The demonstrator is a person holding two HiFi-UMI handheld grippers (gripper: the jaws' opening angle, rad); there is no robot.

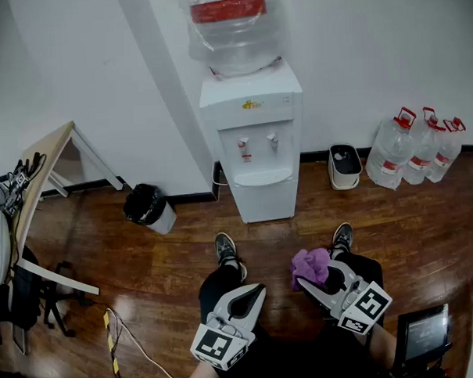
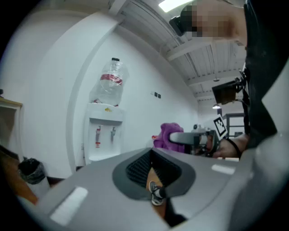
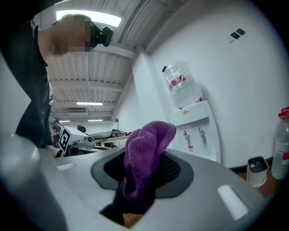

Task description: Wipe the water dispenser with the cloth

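Left gripper is nearest, low by the knees, clenched on nothing. Right gripper sits beside it, grasping the purple cloth. The water dispenser stands well ahead at the wall, not yet wiped. Likely step: approach, keeping the cloth level with its bunched end leading. Right gripper view shows cloth pinched between pads; only the head view shows the spare bottles.

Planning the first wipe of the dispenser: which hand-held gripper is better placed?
Probably the right hand-held gripper: its jaws clamp the purple cloth. The left hand-held gripper is shut and empty.
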